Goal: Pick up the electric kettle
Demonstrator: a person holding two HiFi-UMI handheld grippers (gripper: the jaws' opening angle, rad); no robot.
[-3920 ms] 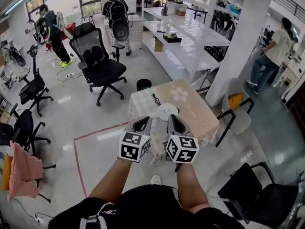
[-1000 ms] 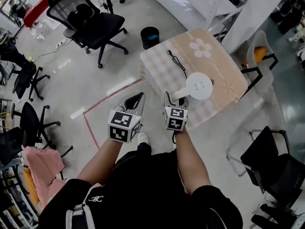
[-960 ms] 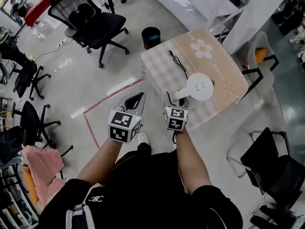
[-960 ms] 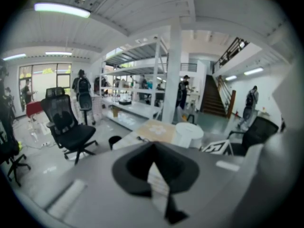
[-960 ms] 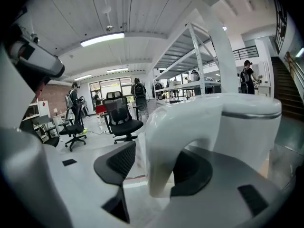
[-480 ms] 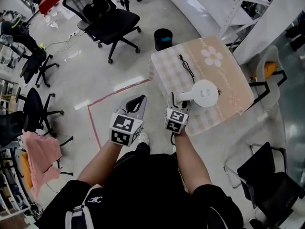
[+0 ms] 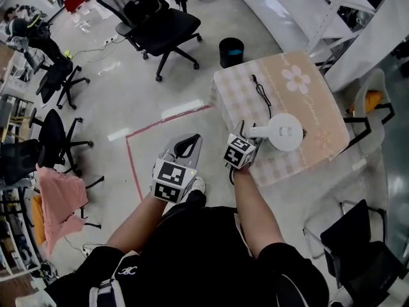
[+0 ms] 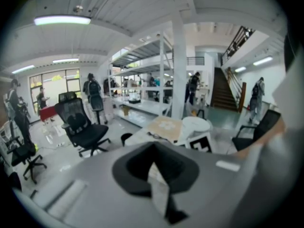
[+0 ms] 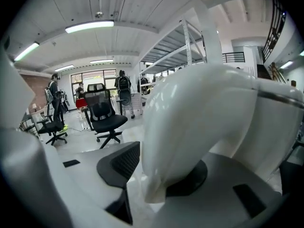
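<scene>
A white electric kettle (image 7: 285, 132) stands near the front edge of a small table with a checked, flowered cloth (image 7: 307, 94). Its handle (image 7: 259, 132) points toward me. My right gripper (image 7: 250, 133) reaches over that edge with the handle (image 9: 190, 122) between its jaws. They have just been closing: the right pad (image 9: 190, 178) lies against the handle and the left pad (image 9: 122, 164) stands a sliver off it. My left gripper (image 7: 189, 141) hangs lower, left of the table, shut and empty. Past its tips (image 8: 154, 148) the kettle (image 8: 195, 126) shows.
A black cord (image 7: 262, 93) lies on the cloth behind the kettle. Beyond the table stand a dark bin (image 7: 231, 51) and black office chairs (image 7: 160, 24). A grey chair (image 7: 374, 98) is at the right and a black one (image 7: 358, 248) at the lower right. Red tape (image 7: 135, 165) marks the floor.
My right gripper has moved forward and down along the kettle's handle, and its jaws have narrowed around it. The left gripper has stayed beside the table.
</scene>
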